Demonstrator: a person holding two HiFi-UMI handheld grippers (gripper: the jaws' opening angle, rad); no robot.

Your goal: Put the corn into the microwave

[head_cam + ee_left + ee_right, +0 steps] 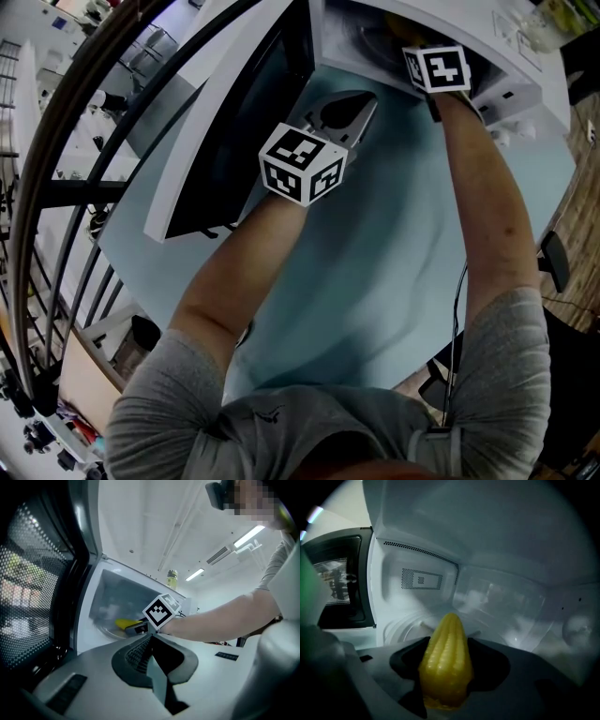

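The yellow corn (pixel 445 667) sits tip forward between the jaws of my right gripper (pixel 447 644), which is shut on it. That gripper reaches inside the white microwave (pixel 422 581), above its glass turntable (pixel 405 630). In the head view only the right gripper's marker cube (pixel 436 68) shows at the microwave (pixel 525 84) opening; its jaws are hidden. The left gripper view shows the corn (pixel 125 623) and the right gripper (pixel 137 628) inside the cavity. My left gripper (pixel 150 635) (pixel 361 108) is shut on nothing, just in front of the opening.
The microwave door (pixel 234 122) (pixel 33 597) stands swung open on the left. The microwave rests on a teal table (pixel 394 262). A yellow-green bottle (pixel 172 578) stands on top of the microwave. A dark chair (pixel 555 260) is past the table's right edge.
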